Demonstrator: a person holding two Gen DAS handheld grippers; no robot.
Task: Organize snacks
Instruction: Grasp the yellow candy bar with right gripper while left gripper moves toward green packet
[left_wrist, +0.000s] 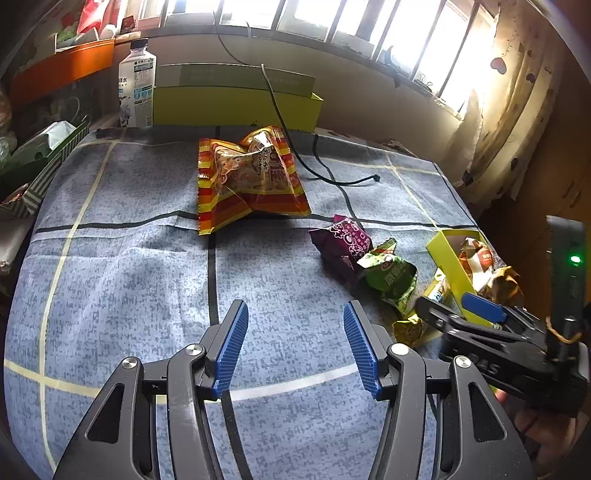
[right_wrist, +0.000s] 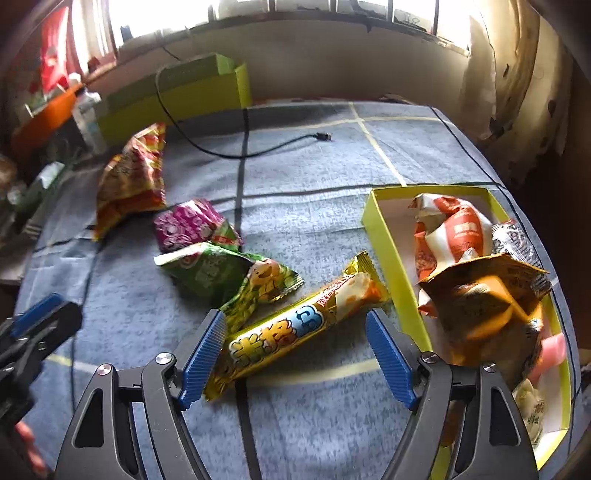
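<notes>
Right tool (right_wrist: 295, 354) spread wide around a gold snack bar (right_wrist: 295, 328) beside the yellow box (right_wrist: 388, 251), left tool (left_wrist: 295, 347) released above the blue cloth (left_wrist: 129, 266)

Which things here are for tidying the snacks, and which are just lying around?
For the job:
gold snack bar
green packet
pink packet
big orange bag
yellow box, already holding snacks
right gripper, open around the bar

Just lying about:
black cable
water bottle
long green box

Bare blue cloth (left_wrist: 140, 266) leftward; green packet (right_wrist: 221, 273) and box wall (right_wrist: 395, 266) flanking gold bar (right_wrist: 295, 325).
</notes>
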